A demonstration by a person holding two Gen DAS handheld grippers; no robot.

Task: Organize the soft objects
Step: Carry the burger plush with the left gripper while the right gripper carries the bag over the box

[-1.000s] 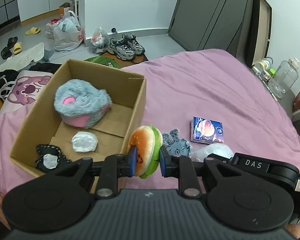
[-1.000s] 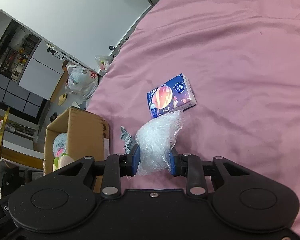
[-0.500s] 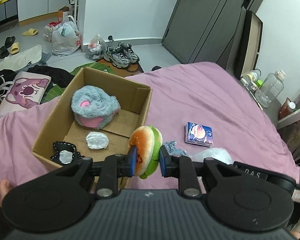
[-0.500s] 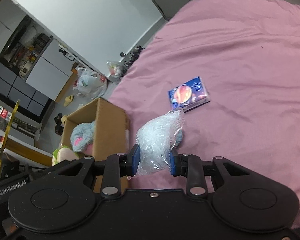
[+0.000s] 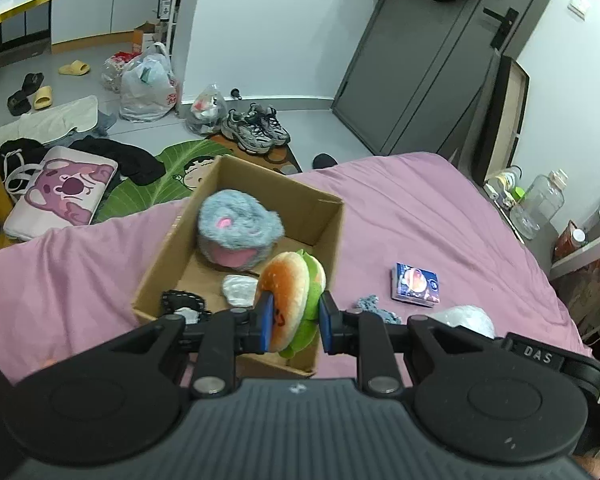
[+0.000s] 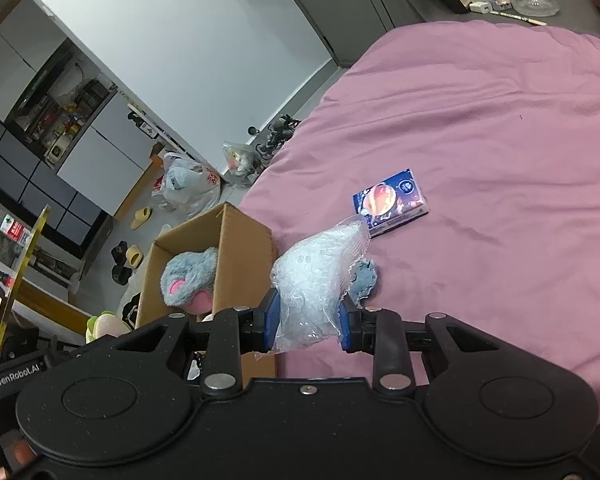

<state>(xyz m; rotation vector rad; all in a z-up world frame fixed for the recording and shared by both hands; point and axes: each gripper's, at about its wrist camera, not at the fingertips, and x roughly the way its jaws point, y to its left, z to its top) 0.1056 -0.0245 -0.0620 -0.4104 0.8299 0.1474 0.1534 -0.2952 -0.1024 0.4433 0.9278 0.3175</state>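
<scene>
My left gripper (image 5: 294, 322) is shut on a plush hamburger (image 5: 292, 300) and holds it above the near right corner of an open cardboard box (image 5: 332, 232). The box sits on the pink bed and holds a grey-pink plush (image 5: 236, 230), a small silver packet (image 5: 238, 290) and a black lacy item (image 5: 182, 304). My right gripper (image 6: 308, 324) is shut on a clear bubble-wrap bag (image 6: 316, 276), held above the bed just right of the box (image 6: 244, 252). A small grey-blue knitted toy (image 6: 364, 278) lies on the bed behind the bag.
A blue tissue pack (image 6: 390, 202) lies on the pink bedspread (image 6: 480, 140) right of the box. Beyond the bed's far edge the floor holds sneakers (image 5: 256, 130), plastic bags (image 5: 148, 84) and a pink cushion (image 5: 64, 192). Bottles (image 5: 540, 204) stand by the bed's right side.
Both grippers have risen and pulled back, each keeping its object. The box and bed look farther away, and more of the room shows.
</scene>
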